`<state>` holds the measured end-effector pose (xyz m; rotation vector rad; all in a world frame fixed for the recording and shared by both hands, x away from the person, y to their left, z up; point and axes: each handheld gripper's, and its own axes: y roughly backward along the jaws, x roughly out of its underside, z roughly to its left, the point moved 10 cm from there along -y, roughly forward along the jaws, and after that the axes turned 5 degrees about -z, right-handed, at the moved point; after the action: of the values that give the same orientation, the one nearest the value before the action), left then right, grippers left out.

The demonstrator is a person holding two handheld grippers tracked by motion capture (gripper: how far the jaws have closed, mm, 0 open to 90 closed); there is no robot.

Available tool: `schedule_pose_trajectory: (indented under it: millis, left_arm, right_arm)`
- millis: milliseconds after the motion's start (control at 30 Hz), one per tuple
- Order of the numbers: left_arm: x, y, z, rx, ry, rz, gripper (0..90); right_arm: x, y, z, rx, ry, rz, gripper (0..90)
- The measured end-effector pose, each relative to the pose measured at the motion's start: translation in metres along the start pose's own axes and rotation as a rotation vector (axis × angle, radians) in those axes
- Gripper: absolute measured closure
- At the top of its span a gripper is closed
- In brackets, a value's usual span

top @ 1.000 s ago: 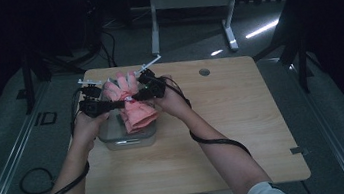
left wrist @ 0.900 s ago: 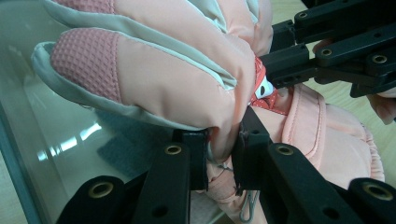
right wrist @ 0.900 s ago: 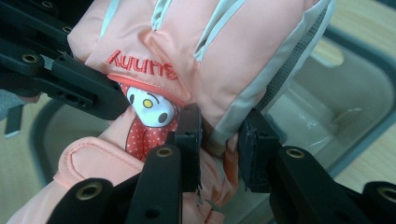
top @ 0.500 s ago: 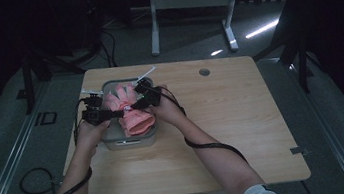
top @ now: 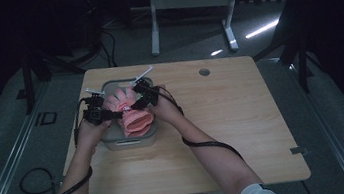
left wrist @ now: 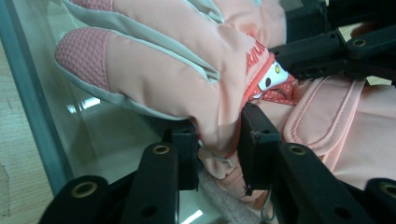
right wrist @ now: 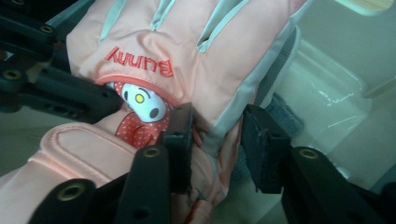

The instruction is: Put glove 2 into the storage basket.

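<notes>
A pink padded glove (top: 132, 116) with a bunny patch lies in a grey plastic bin (top: 130, 143) at the table's left. My left gripper (top: 112, 116) meets its left edge and my right gripper (top: 134, 104) its right edge. In the left gripper view, my left gripper (left wrist: 218, 140) has the glove (left wrist: 163, 70) edge bunched between both pads, still touching them. Seen from the right gripper, my right gripper (right wrist: 217, 140) straddles the glove (right wrist: 187, 42) trim, with a slim gap at one pad. Both pairs of jaws have just been opening.
The bin's pale wall (left wrist: 32, 107) runs close beside the left jaws, and its glossy inner corner (right wrist: 336, 107) lies beyond the right jaws. A round cable hole (top: 204, 72) marks the wooden table (top: 244, 127). Cables trail from both hands toward the front edge.
Both hands came down with the glove, which hung above the bin and now rests inside it. The grippers sit lower and closer to the bin's rim.
</notes>
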<state>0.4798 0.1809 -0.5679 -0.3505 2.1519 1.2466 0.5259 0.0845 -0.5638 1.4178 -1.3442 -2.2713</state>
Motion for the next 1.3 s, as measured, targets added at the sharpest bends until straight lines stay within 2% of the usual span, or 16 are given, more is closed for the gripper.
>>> schedule_pose_trajectory:
  millis: [133, 167, 267, 400, 500, 633, 767, 867, 1067, 1300]
  left_arm:
    - [-0.001, 0.001, 0.000, -0.027, -0.014, -0.003, 62.2]
    - [-0.002, 0.003, 0.001, -0.051, -0.022, -0.013, 62.2]
    - [-0.004, 0.007, 0.005, -0.083, -0.009, -0.027, 53.0]
    - [-0.005, 0.010, 0.010, -0.113, -0.010, -0.038, 46.0]
    - [-0.004, 0.012, 0.012, -0.114, -0.003, -0.047, 45.1]
    - [-0.005, 0.012, 0.012, -0.112, 0.018, -0.075, 44.9]
    - [-0.006, 0.014, 0.012, -0.121, 0.013, -0.077, 44.9]
    - [-0.007, 0.018, 0.012, -0.129, 0.003, -0.081, 43.8]
    - [-0.012, 0.028, 0.013, -0.134, 0.016, -0.122, 42.7]
    - [-0.018, 0.035, 0.006, -0.130, -0.004, -0.142, 42.8]
  right_arm:
    - [-0.001, 0.000, -0.002, 0.003, -0.005, -0.005, 61.2]
    - [-0.002, 0.000, -0.002, 0.006, -0.005, -0.007, 60.0]
    - [-0.004, 0.000, -0.002, -0.009, -0.023, -0.018, 58.4]
    - [-0.008, 0.001, 0.000, -0.019, -0.027, -0.025, 58.6]
    - [-0.010, 0.000, 0.001, -0.029, -0.030, -0.021, 58.1]
    - [-0.015, 0.001, -0.002, -0.017, -0.025, -0.024, 56.8]
    - [-0.016, 0.001, -0.003, -0.012, -0.034, -0.032, 55.8]
    - [-0.018, 0.004, 0.000, -0.034, -0.048, -0.047, 56.1]
    - [-0.025, 0.012, 0.008, -0.070, -0.038, -0.078, 56.9]
    - [-0.032, 0.021, 0.013, -0.090, -0.036, -0.110, 54.8]
